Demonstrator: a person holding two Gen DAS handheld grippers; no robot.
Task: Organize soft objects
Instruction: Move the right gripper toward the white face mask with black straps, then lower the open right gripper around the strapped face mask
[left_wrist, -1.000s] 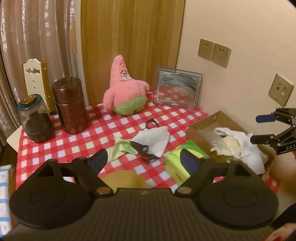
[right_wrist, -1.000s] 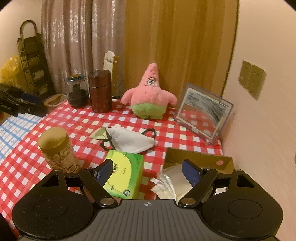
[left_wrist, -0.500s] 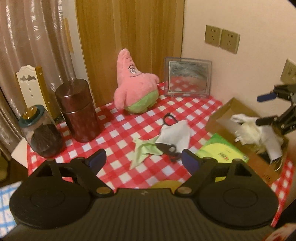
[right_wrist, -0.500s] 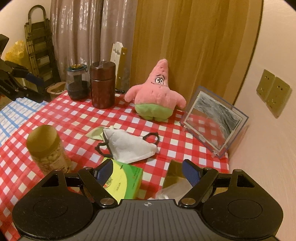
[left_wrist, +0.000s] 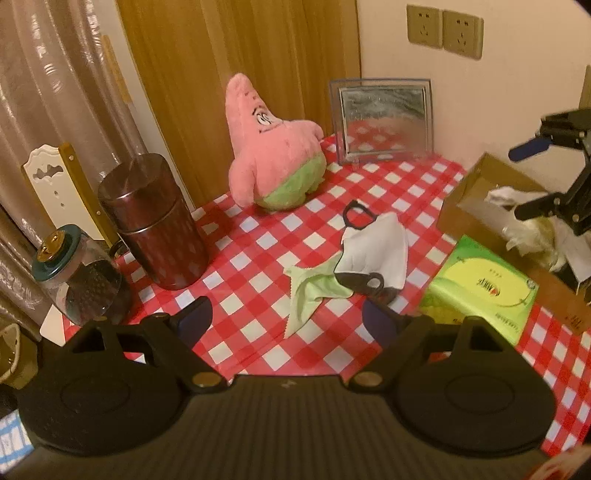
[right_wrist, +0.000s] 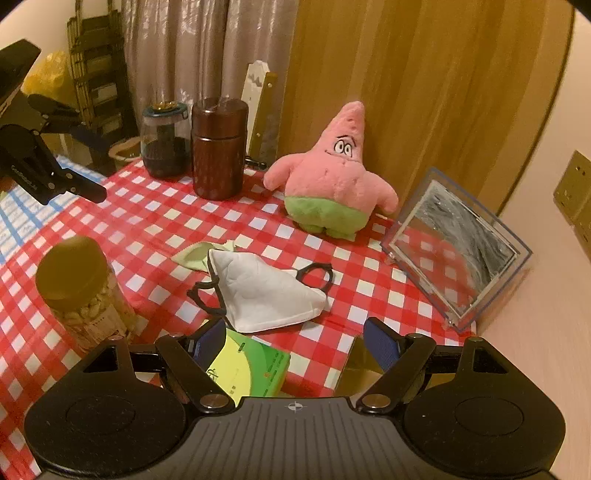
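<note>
Fingers (right_wrist: 382, 343) wide; right view alone shows the nut jar (right_wrist: 79, 291).

A brown metal canister (left_wrist: 157, 225) stands ahead and to the left of the left gripper; a glass jar with a dark green lid (left_wrist: 79, 273) sits just left of it; a clear-framed mirror (left_wrist: 384, 118) leans far ahead toward the right; a green tissue box (left_wrist: 484, 291) lies close on the right; ahead-left of the right gripper stands a jar with a gold lid (right_wrist: 79, 291); all rest on a red checked tablecloth (left_wrist: 258, 258)
</note>
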